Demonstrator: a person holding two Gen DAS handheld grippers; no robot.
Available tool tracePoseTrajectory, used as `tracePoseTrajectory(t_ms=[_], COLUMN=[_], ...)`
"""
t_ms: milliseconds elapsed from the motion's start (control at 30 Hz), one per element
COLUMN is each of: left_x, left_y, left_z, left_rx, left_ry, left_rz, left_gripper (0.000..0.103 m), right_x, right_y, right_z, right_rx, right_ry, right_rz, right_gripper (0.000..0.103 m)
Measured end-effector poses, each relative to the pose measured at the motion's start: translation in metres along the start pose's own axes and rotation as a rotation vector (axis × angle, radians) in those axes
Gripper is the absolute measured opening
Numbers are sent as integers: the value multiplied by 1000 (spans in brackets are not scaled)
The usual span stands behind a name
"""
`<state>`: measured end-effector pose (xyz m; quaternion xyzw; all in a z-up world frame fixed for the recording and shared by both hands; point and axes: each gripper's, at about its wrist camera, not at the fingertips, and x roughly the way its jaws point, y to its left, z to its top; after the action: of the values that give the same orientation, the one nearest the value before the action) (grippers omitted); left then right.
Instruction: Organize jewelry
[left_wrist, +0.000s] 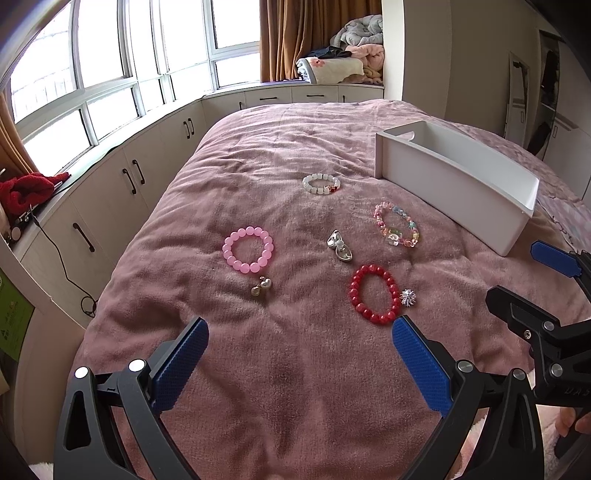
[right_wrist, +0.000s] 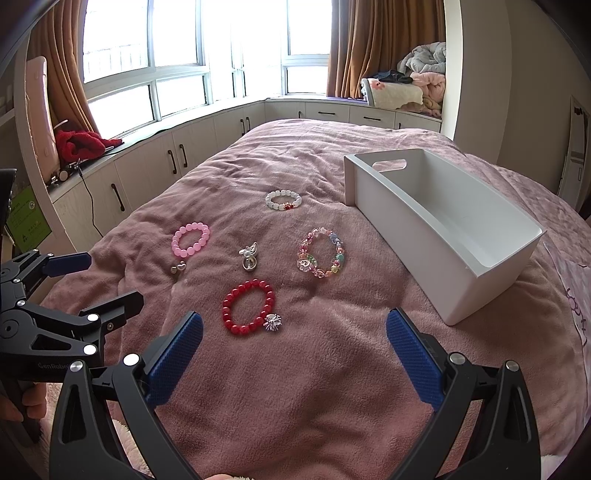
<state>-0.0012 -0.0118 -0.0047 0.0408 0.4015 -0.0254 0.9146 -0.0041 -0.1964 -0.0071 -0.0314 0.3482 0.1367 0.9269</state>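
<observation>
Jewelry lies spread over the pink blanket (right_wrist: 295, 398), none of it yet in the white bin (right_wrist: 443, 236) at the right. Going left to right: the pink bracelet (right_wrist: 190, 240) with a small pearl charm (right_wrist: 178, 267) just beside it, the white bracelet (right_wrist: 283, 200) farther back, a silver clip (right_wrist: 249, 257) in the middle, the red bracelet (right_wrist: 248, 307) touching a spiky silver charm (right_wrist: 273, 322), then the multicolored bracelet (right_wrist: 321, 253) nearest the bin.

The bead bracelets look light, smooth and probably elastic, so they may roll or slip; pinching across one side of the ring, beads between the pads, seems safest. The charms are tiny and sunk in soft pile, likely harder to catch.

Both the left gripper (left_wrist: 301, 356) and the right gripper (right_wrist: 295, 350) hover above the blanket with jaws spread wide, holding nothing.
</observation>
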Motion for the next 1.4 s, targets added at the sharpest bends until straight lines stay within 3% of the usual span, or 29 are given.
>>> tracePoseTrajectory(t_ms=[1400], left_x=[6], left_y=[4], left_z=[-1], left_rx=[-9], left_ry=[30], left_rz=[8], left_gripper=[101], right_x=[1], right_y=[-1], right_z=[-1], right_rx=[4], right_ry=[3], right_rz=[2], right_gripper=[98])
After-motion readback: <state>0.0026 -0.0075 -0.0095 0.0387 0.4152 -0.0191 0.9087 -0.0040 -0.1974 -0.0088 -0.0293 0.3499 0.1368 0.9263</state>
